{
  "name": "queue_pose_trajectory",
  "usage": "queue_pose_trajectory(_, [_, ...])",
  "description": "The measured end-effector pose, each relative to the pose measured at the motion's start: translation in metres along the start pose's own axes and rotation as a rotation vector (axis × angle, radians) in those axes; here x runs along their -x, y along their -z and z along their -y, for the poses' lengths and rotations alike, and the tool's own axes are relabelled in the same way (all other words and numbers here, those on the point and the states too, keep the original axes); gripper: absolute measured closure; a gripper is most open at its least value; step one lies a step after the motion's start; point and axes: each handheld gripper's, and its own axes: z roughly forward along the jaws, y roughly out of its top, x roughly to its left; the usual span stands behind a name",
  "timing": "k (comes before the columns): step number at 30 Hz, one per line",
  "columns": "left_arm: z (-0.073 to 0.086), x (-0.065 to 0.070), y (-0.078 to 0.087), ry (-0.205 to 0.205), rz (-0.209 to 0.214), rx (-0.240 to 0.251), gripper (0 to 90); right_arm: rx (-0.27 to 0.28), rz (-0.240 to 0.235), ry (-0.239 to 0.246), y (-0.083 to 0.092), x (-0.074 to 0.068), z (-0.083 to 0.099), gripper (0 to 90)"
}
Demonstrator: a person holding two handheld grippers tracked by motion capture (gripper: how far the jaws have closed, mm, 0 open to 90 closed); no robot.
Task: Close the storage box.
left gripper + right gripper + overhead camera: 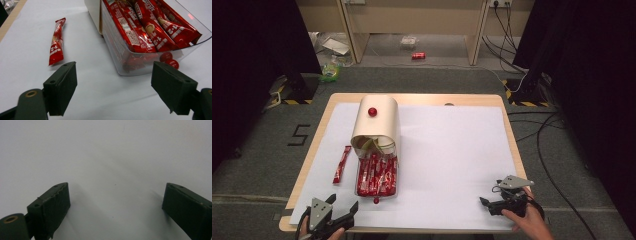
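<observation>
One loose red stick sachet [56, 41] lies flat on the white paper sheet [452, 150], just left of the clear plastic drawer [140, 67] and apart from it. Drawer is pulled out of the cream round-topped box [377, 122] toward the person and packed with more red stick sachets [147, 25], lying lengthwise. Small red knob [170, 60] sits on the drawer's front wall; a second red knob [372, 111] sits on the box top.

Left gripper [343, 214] is at the near-left corner of the wooden counter [314, 145], fingers [61, 85] spread wide, holding nothing, aimed at the gap between the loose sachet and the drawer front. No contact with either.

Right gripper [486, 204] is at the near-right edge, well apart from the box, fingers [51, 207] also spread wide and empty, bare paper under them. Person's hand [524, 220] wraps its grip.
</observation>
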Motion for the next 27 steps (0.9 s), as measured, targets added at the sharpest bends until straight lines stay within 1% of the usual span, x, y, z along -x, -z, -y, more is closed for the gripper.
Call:
queue_pose_trajectory(1, [0.001,0.002,-0.001,-0.009,0.003,-0.005,20.5,-0.001,0.000,0.001,0.000,0.000,0.000,8.2])
queue_pose_trajectory(3, [0.002,0.003,-0.002,-0.013,0.004,-0.006,20.5,-0.001,0.000,0.001,0.000,0.000,0.000,8.2])
queue_pose_trajectory(12, [0.003,0.005,-0.005,-0.009,0.016,-0.003,18.6,-0.001,0.000,0.001,0.000,0.000,0.000,8.2])
queue_pose_trajectory(14, [0.003,0.006,-0.007,-0.006,0.014,-0.004,18.1,-0.001,0.000,0.002,0.000,0.000,0.000,8.2])
queue_pose_trajectory(22, [0.004,0.008,-0.011,-0.029,0.001,-0.013,18.0,-0.001,0.000,0.002,0.000,0.000,0.000,8.2])
queue_pose_trajectory(27, [0.002,0.011,-0.017,-0.043,-0.009,-0.026,18.8,-0.001,0.001,0.002,0.000,0.000,0.000,8.2])
